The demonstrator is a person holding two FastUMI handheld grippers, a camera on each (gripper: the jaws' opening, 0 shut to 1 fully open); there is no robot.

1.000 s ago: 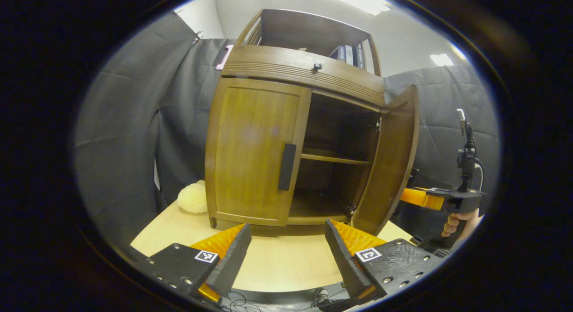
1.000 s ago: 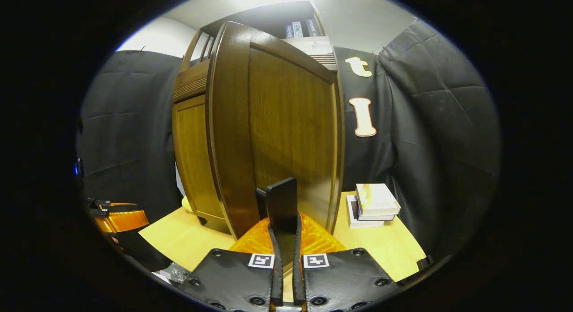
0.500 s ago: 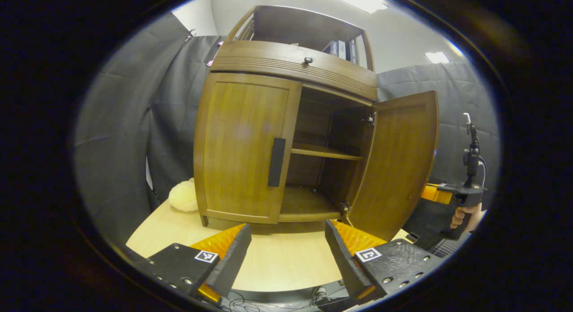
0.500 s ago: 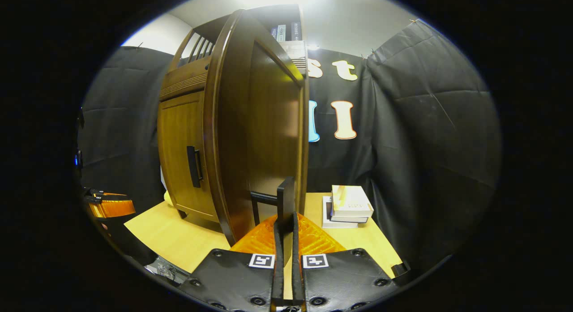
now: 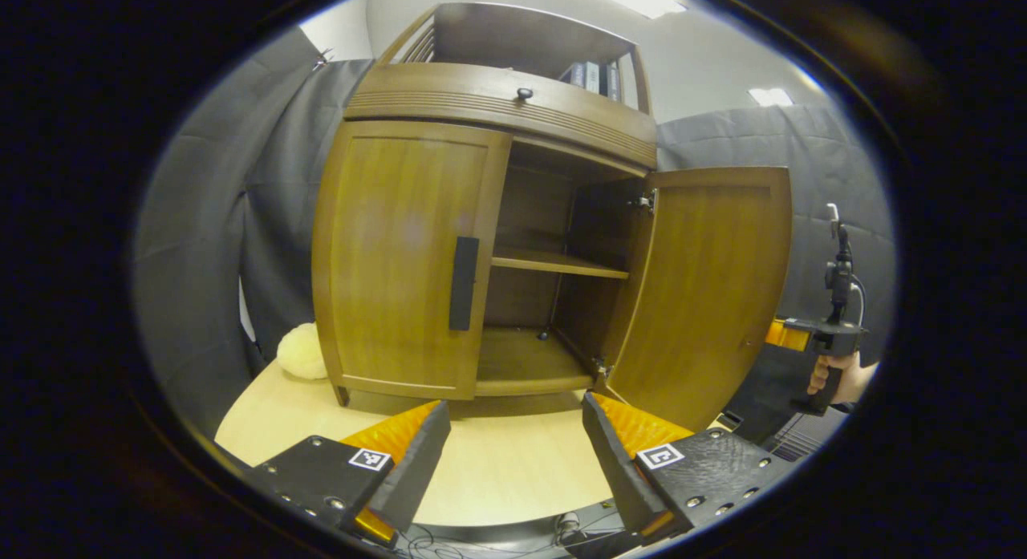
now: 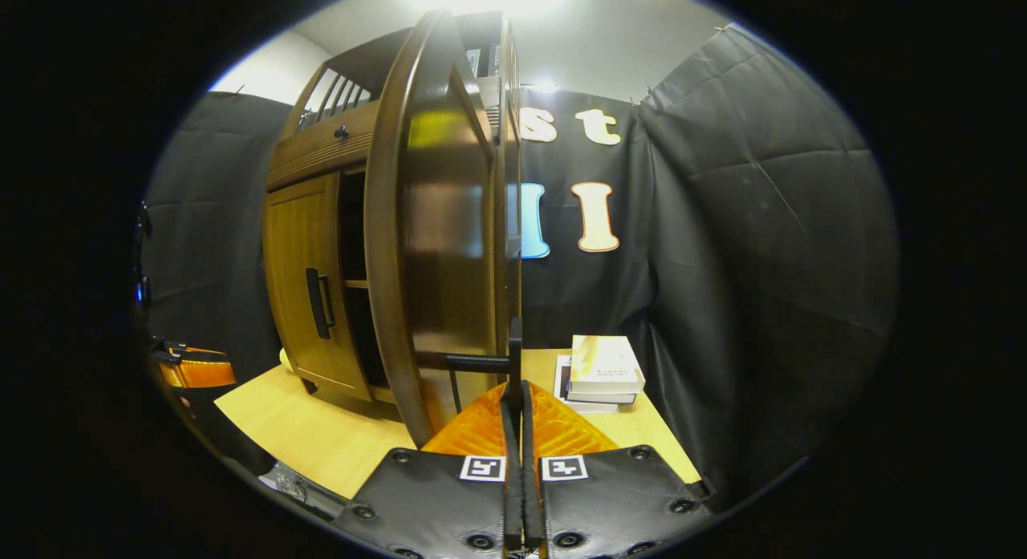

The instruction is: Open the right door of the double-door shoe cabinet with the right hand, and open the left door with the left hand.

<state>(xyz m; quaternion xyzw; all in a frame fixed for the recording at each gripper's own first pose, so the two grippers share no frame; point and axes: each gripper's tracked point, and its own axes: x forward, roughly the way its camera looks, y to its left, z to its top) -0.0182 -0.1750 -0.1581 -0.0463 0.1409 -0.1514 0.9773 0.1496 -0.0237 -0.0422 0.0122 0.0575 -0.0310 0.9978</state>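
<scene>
Right gripper view: right tongs pinch the flat black handle; ribbed orange left tongs gape empty.

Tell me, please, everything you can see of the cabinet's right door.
The right door is brown wood with a framed panel, hinged at the cabinet's right side and swung wide open, baring the shelf inside. In the left gripper view its inner face shows. In the right gripper view it stands nearly edge-on, its outer face glossy. A black bar handle sticks out from it, and the right gripper is shut on that handle.
</scene>
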